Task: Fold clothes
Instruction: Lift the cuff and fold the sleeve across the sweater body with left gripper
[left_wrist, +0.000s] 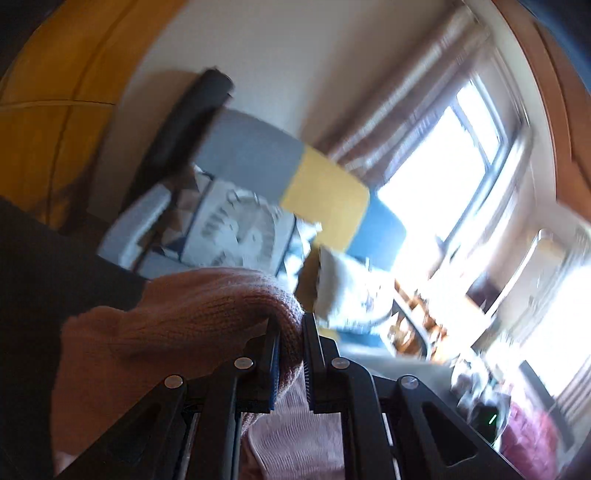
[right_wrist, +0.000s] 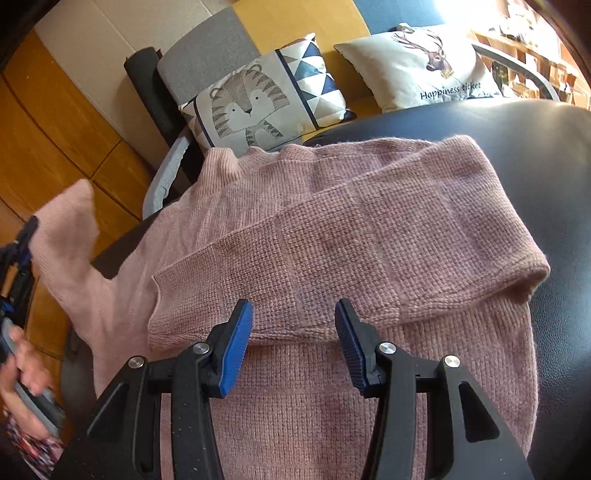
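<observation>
A pink knitted sweater lies across a black leather seat, one sleeve folded over its body. My right gripper hovers just above the folded sleeve's cuff end, open, its blue pads clear of the knit. My left gripper is shut on a bunched part of the sweater, lifted off the seat. In the right wrist view that lifted sleeve rises at the left edge, where a hand holds the left gripper's handle.
Behind the seat stands a sofa in grey, yellow and blue with a tiger cushion and a deer cushion. Wooden floor shows at the left. The left wrist view is blurred, with bright windows at the right.
</observation>
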